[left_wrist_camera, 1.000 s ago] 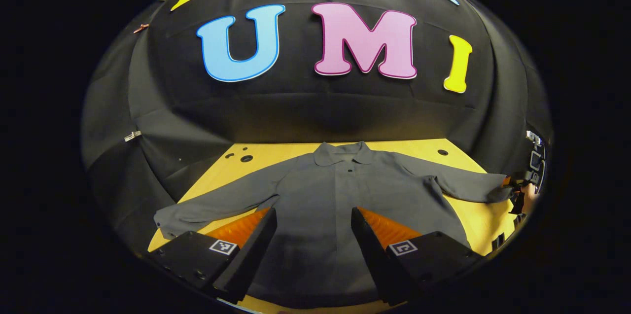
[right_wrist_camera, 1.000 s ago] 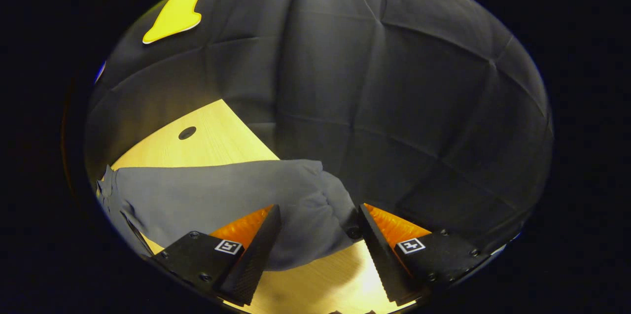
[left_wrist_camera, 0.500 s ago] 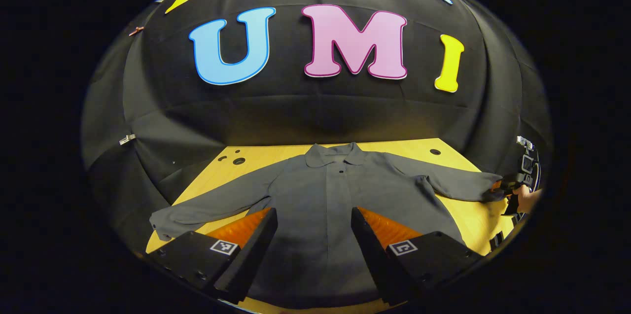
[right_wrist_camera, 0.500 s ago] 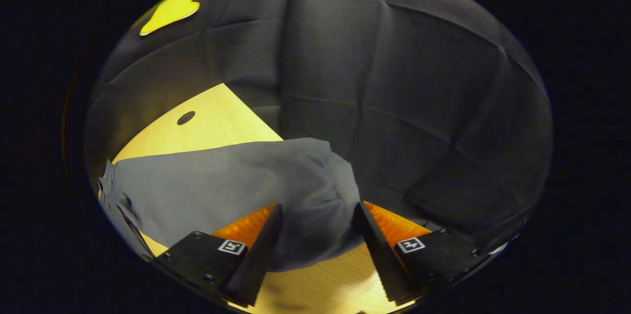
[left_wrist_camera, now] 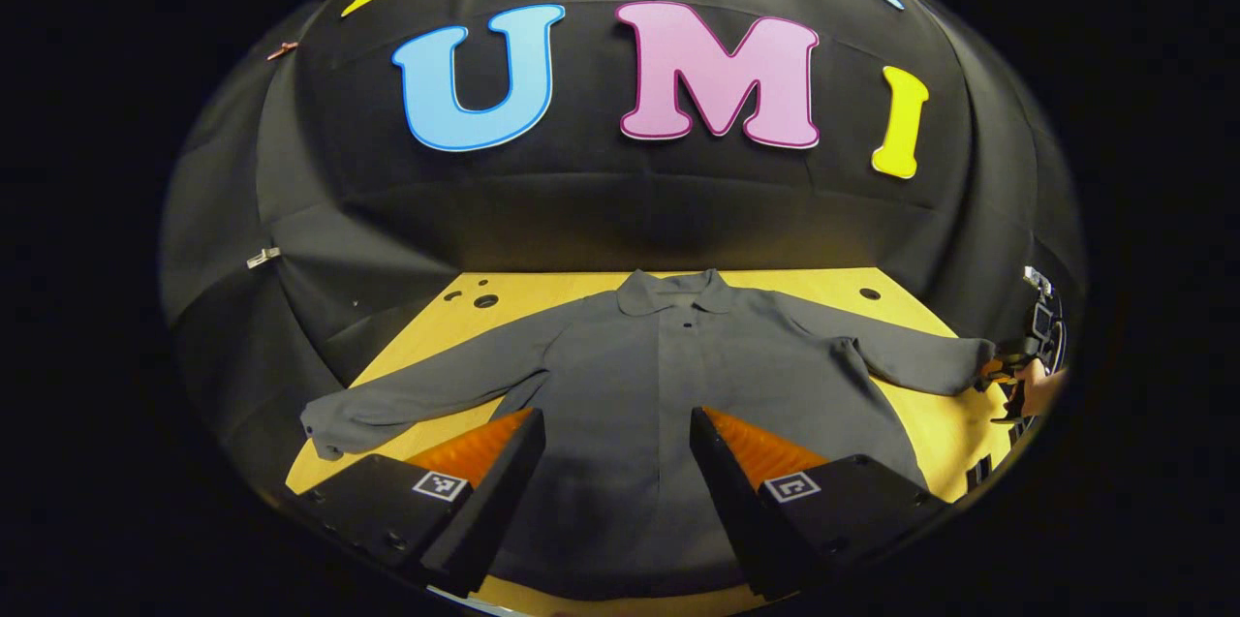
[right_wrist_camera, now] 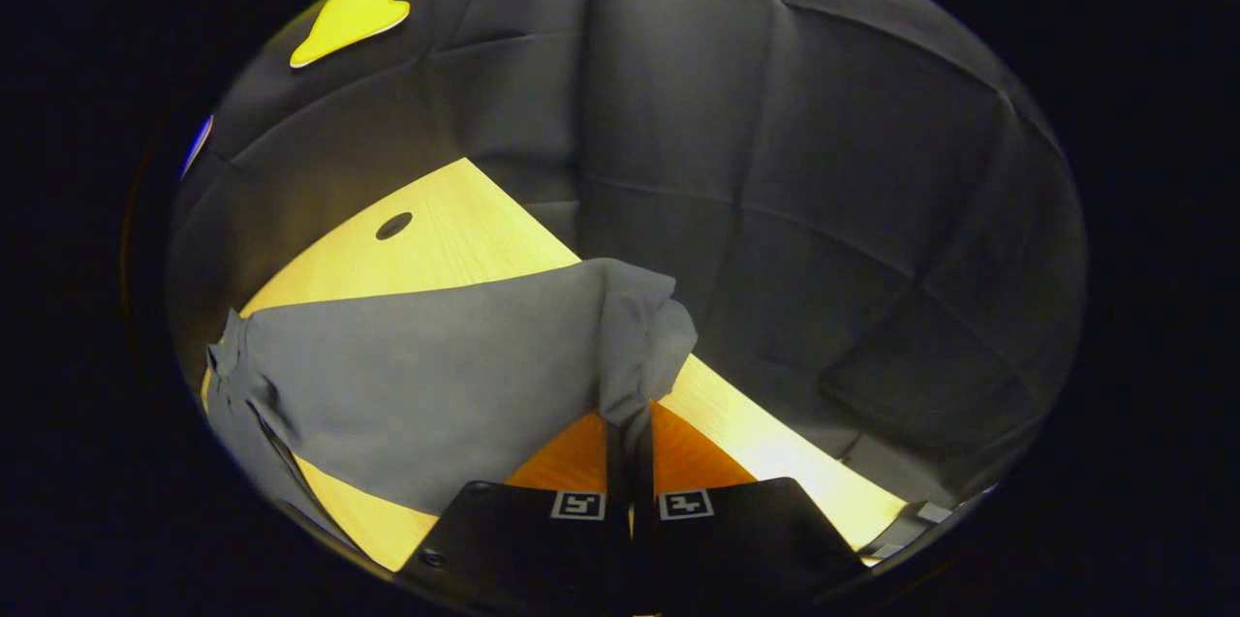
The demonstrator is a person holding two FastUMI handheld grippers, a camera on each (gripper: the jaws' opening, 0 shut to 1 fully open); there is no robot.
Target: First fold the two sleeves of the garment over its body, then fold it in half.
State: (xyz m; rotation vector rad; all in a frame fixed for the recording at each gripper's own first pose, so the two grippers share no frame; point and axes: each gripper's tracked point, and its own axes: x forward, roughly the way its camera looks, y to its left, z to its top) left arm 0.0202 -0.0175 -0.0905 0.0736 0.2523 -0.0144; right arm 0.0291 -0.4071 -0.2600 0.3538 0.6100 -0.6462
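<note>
The garment (left_wrist_camera: 668, 394), a dark grey collared shirt, lies flat and face up on the yellow wooden desk (left_wrist_camera: 552, 293), collar toward the booth wall, both sleeves spread outward. In the left gripper view, the left sleeve (left_wrist_camera: 407, 394) extends to the left edge of the desk, with its cuff at the desk edge. The left tool (left_wrist_camera: 616, 462) hangs above the lower body of the garment with its fingers (left_wrist_camera: 504, 481) set wide apart and nothing between them. Small round holes (left_wrist_camera: 484, 300) mark the far left corner of the desk, and one more hole sits near the far right corner. The right sleeve (left_wrist_camera: 911, 360) reaches toward the right edge of the desk, where the other tool and the hand (left_wrist_camera: 1041, 389) holding it appear small and partly cut off.

In the right gripper view, the right tool (right_wrist_camera: 630, 443) has its fingers closed together on the cuff end of the right sleeve (right_wrist_camera: 426, 385). The cuff fabric bunches and stands up just above the fingertips. The rest of the sleeve runs off to the left across the desk (right_wrist_camera: 455, 239).
</note>
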